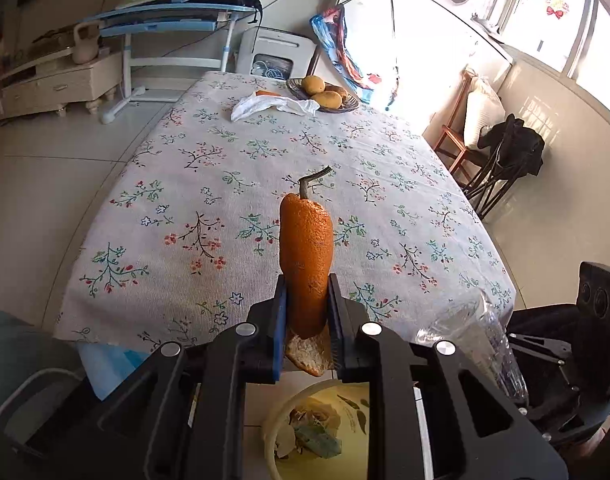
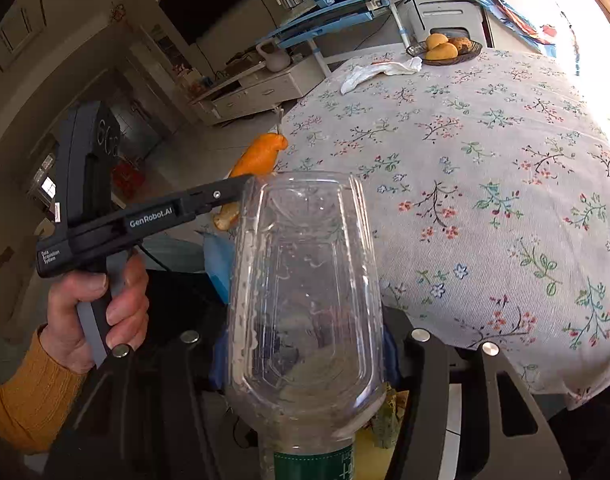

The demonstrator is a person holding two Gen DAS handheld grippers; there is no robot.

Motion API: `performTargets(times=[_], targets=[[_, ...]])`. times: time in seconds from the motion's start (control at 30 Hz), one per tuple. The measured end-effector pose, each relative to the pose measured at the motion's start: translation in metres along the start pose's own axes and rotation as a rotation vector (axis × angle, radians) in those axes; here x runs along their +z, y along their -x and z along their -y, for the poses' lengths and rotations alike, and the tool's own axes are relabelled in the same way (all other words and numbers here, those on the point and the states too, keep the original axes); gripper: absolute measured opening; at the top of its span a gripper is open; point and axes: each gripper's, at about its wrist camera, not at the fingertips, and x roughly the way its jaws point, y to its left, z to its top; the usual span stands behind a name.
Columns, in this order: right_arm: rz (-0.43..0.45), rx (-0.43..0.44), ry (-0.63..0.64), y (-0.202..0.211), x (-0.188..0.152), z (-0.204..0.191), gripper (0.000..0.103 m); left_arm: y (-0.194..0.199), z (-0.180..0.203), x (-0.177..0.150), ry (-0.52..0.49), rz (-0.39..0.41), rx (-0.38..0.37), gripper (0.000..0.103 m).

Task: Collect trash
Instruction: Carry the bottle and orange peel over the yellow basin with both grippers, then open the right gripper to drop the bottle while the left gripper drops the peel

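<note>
My left gripper (image 1: 307, 300) is shut on a long strip of orange peel (image 1: 306, 256) with a stem on top, held upright off the near edge of the table, above a round bin (image 1: 271, 432) that holds scraps. The peel also shows in the right wrist view (image 2: 257, 158), pinched by the left gripper (image 2: 241, 184). My right gripper (image 2: 305, 360) is shut on a clear plastic bottle (image 2: 305, 300) with a green label; its fingers are mostly hidden behind the bottle. The bottle shows at the right of the left wrist view (image 1: 473, 340). A crumpled white tissue (image 1: 273, 106) lies at the far end of the table.
The table has a floral tablecloth (image 1: 265, 184). A basket of mangoes (image 1: 323, 94) stands at its far end beside the tissue. A wooden chair (image 1: 461, 140) and folded black chair (image 1: 501, 168) stand to the right. A blue desk (image 1: 165, 24) is beyond the table.
</note>
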Motion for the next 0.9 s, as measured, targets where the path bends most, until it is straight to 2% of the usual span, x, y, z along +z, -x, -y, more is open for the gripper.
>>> performTargets(times=[0.2, 0.37, 0.6, 0.77, 0.9], targets=[[-0.126, -0.042, 0.057, -0.023, -0.034, -0.020, 0.056, 0.018, 0.006, -0.020, -0.017, 0.023, 0.008, 0.018], [-0.201, -0.091, 0.124, -0.043, -0.044, -0.031, 0.056, 0.028, 0.015, -0.035, -0.037, 0.025, 0.005, 0.018], [-0.288, -0.144, 0.132, -0.061, -0.052, -0.025, 0.056, 0.035, 0.025, -0.051, -0.078, 0.015, 0.005, 0.018], [-0.273, -0.180, 0.110, -0.050, -0.057, -0.019, 0.059, 0.036, 0.034, -0.059, -0.113, 0.005, 0.003, 0.018], [-0.205, -0.214, 0.057, -0.031, -0.051, -0.009, 0.061, 0.036, 0.042, -0.068, -0.150, -0.017, -0.011, 0.018]])
